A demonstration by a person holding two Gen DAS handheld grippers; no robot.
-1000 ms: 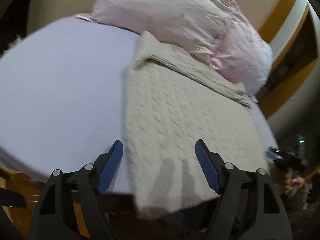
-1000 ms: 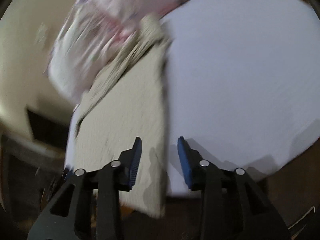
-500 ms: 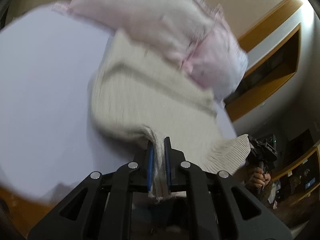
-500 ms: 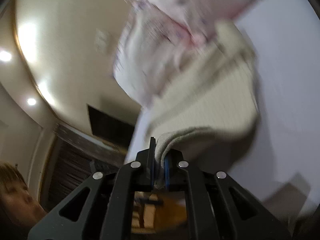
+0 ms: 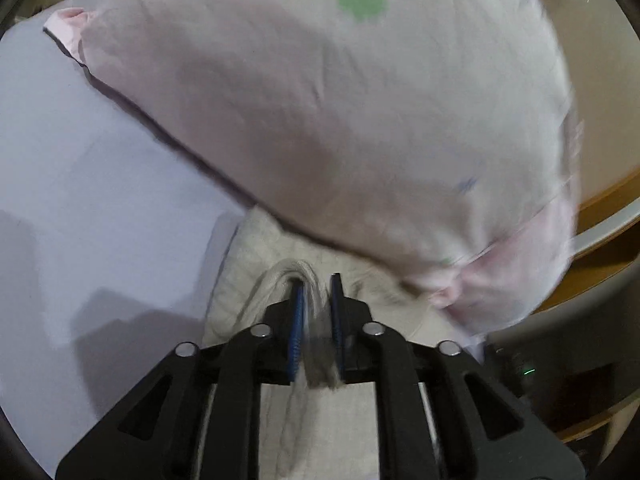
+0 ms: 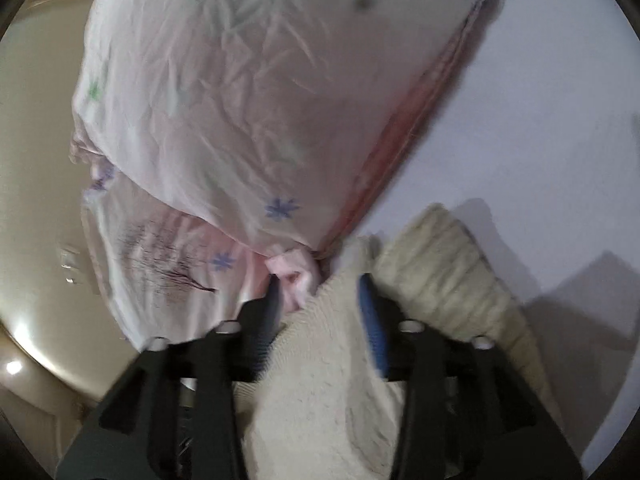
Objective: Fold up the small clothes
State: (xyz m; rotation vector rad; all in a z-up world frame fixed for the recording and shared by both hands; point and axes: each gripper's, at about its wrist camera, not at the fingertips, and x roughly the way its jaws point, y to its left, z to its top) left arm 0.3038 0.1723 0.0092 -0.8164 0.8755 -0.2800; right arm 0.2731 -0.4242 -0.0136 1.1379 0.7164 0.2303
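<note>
A cream knitted garment lies on the pale lilac sheet, its far end against a pink pillow. My left gripper is shut on a bunched edge of the garment, which hangs between and below its blue pads. In the right wrist view the same garment lies folded over itself under my right gripper. The right jaws stand apart, with knit fabric lying between and under them.
A large pink pillow with small flower prints fills the far side, right in front of both grippers; it also shows in the right wrist view. A beige wall lies left. Wooden furniture stands right.
Both grippers carried the garment's near edge forward to the pillow, folding it over. The right gripper, shut on the cloth half a second ago, now has its jaws apart.
</note>
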